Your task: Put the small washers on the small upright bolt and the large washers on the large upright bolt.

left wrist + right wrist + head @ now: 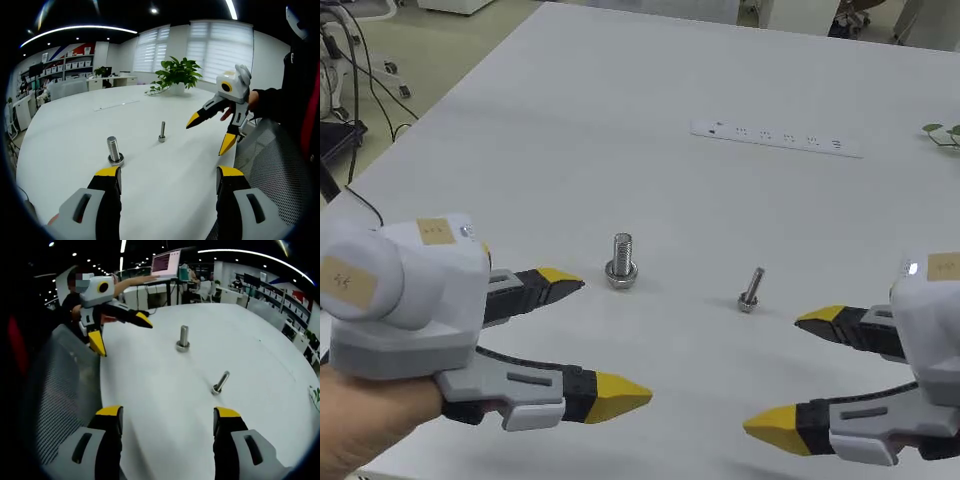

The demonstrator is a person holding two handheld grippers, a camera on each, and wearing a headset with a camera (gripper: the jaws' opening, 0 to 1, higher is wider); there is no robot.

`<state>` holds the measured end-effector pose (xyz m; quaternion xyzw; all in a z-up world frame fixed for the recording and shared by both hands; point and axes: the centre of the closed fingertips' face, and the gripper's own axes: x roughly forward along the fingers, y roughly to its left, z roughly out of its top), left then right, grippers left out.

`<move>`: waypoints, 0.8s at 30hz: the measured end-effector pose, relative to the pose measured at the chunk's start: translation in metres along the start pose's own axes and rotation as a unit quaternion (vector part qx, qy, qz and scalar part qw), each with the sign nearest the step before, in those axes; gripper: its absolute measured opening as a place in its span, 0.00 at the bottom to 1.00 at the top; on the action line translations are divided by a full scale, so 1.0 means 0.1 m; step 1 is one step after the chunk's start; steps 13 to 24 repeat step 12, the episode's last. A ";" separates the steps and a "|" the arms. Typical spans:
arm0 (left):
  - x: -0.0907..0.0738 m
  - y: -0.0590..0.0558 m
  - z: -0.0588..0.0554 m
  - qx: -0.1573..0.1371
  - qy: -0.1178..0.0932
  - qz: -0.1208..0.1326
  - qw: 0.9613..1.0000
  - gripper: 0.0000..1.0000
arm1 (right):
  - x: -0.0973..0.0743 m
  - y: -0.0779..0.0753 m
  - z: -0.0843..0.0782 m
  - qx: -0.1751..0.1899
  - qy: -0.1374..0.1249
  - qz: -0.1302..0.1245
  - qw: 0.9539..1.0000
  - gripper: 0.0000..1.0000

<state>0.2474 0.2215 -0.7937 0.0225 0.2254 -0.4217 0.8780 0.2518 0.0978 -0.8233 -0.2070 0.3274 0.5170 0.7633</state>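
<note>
The left gripper point(590, 337) hovers over the near edge of the desk point(570, 120), jaws spread wide and empty. Just beyond stands the large bolt point(622, 262); the ring point(621, 278) at its foot may be bolt head or washer, and it cannot be told which. To its right the small bolt point(751, 289) leans slightly. The right gripper point(792, 370) is likewise wide and empty. Steel washers would likely be light, stiff and slick, best pinched across the rim. Both bolts look easily toppled. Open desk lies all round, with a power strip point(775, 138) well off toward the far edge.
</note>
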 end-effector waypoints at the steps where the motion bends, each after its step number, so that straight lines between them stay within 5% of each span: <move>1: 0.00 0.00 0.00 0.000 0.000 0.000 1.000 0.78 | 0.00 0.00 0.00 -0.001 -0.001 -0.001 1.000 0.75; 24: 0.02 0.00 0.00 0.000 0.001 0.000 1.000 0.78 | -0.03 -0.09 0.05 0.001 -0.014 -0.017 1.000 0.77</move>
